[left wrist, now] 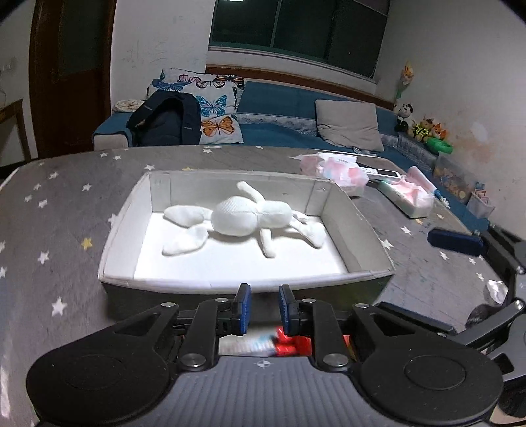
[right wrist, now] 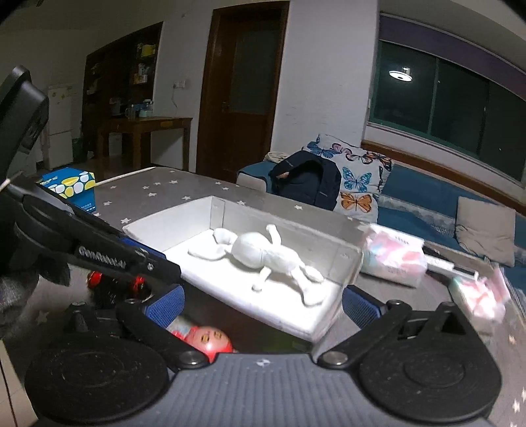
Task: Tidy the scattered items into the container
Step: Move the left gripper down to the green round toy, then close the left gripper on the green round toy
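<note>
Lying inside the white box (left wrist: 125, 236) on the star-patterned surface (left wrist: 65, 210), a white plush toy (left wrist: 240, 218) rested as the left claw (left wrist: 264, 308) hovered nearly closed, empty; the right claw (right wrist: 263, 303) gaped wide above a red-capped doll (right wrist: 205, 340).

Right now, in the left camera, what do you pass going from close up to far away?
left gripper → box → white bunny toy → butterfly pillow → window.
</note>
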